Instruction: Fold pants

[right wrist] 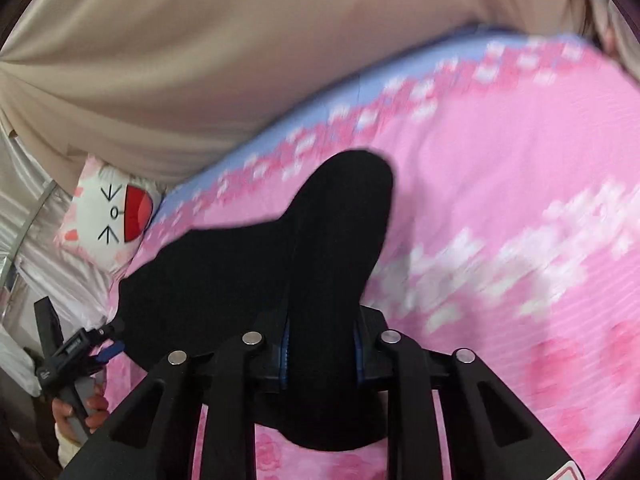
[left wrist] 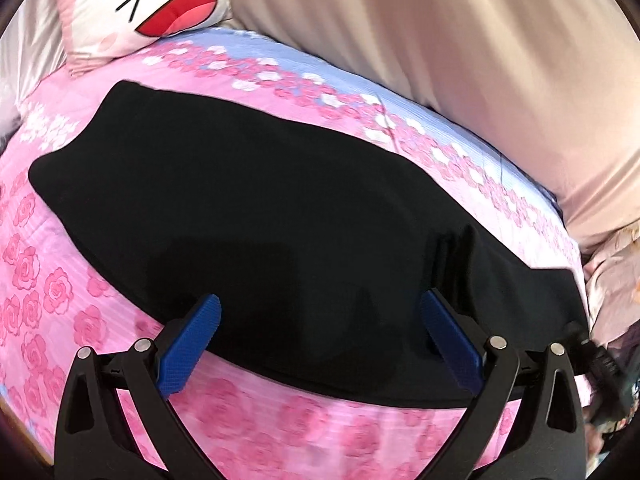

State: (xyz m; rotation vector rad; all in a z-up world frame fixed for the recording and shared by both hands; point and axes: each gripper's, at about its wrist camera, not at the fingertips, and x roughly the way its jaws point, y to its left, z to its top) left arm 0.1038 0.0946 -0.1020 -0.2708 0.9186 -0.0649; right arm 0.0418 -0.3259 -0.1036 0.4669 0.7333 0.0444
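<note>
A soft bed with a pink rose-print sheet (left wrist: pixel 60 280) holds the flat black cloth pants (left wrist: pixel 260 208) in the middle. A white cat-face pillow (left wrist: pixel 132 4) lies at eleven o'clock.

The pants (left wrist: pixel 256 200) are seen as matt black cloth, smooth and without sheen. The bedsheet (left wrist: pixel 56 280) is a finely ribbed cloth printed with pink roses. The cushion (left wrist: pixel 132 8) is covered in soft printed fabric. The curtain (left wrist: pixel 460 40) is a beige cloth with a faint satin lustre. The left gripper (left wrist: pixel 320 336) is built of matt black plastic, fitted with blue textured pads (left wrist: pixel 188 348) and shiny metal pins (left wrist: pixel 497 342).
</note>
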